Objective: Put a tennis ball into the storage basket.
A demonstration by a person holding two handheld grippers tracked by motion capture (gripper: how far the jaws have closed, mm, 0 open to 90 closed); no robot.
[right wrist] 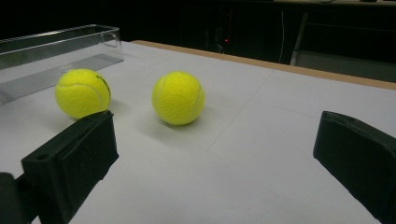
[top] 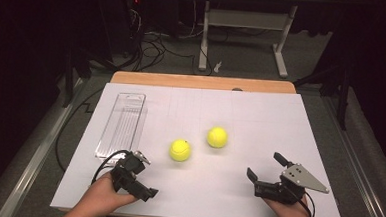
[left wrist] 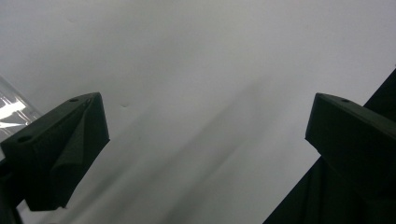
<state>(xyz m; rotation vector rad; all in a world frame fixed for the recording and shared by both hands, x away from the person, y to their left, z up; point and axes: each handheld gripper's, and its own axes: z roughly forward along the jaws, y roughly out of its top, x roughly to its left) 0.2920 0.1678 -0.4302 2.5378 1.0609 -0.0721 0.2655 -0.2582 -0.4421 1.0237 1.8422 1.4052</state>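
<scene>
Two yellow tennis balls lie on the white table sheet. One ball carries a small black mark; the other rests slightly farther back and to the right. My left gripper is held low near the front left, open and empty, a short way in front of the marked ball. At the front right my right gripper is open too, pointing toward both balls, with nothing between its jaws.
A long clear plastic tray lies empty on the left of the sheet, behind the left gripper. The wooden table edge runs along the back. Cables and desk legs stand on the floor beyond.
</scene>
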